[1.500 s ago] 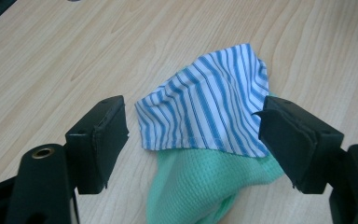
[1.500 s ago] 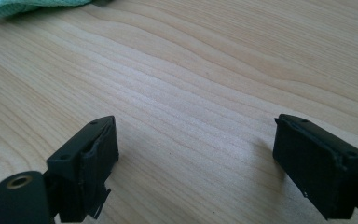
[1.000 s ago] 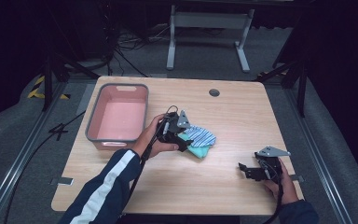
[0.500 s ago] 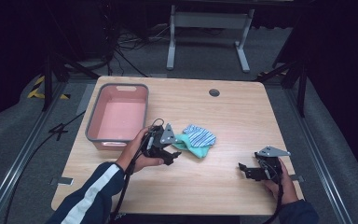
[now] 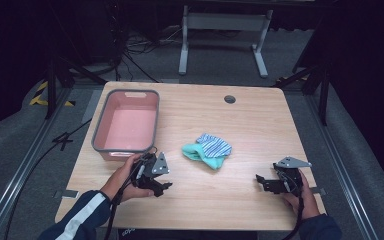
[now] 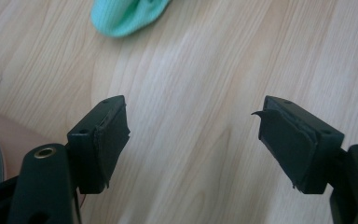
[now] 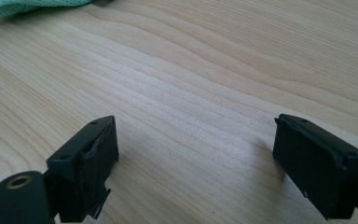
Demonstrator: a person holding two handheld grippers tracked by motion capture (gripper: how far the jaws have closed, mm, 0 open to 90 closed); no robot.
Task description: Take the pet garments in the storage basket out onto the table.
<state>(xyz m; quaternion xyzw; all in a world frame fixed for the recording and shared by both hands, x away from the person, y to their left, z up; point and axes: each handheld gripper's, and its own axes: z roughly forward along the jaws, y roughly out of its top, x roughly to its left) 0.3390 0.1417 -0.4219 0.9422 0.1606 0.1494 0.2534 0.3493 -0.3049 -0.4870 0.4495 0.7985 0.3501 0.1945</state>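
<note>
We see a wooden table [image 5: 250,125] in the middle of the high view, with dark floor around all its edges. A pink basin with a grey rim [image 5: 126,123] stands in the left part of the table, its left side close to the table's left edge. Near the centre lies a small heap of cloth [image 5: 208,150], one piece mint green and one with blue and white stripes, well apart from the basin and from both tongs. The left tongs [image 5: 161,186] are in the lower left of the frame, just below the basin's near corner, held by the left hand [image 5: 122,177]; in the left gripper view their jaws stand wide apart with only bare wood between them, and the green cloth [image 6: 126,16] shows at the top edge of that view. The right tongs [image 5: 262,181] are in the lower right, near the table's right and near edges, held by the right hand [image 5: 300,200]; in the right gripper view their jaws are also spread wide over bare wood, holding nothing, with a bit of green cloth [image 7: 28,7] in the upper left corner. Between the two tongs, along the near edge, the wood is free. The far part of the table carries a small round dark hole [image 5: 229,99] close to the far edge.
</note>
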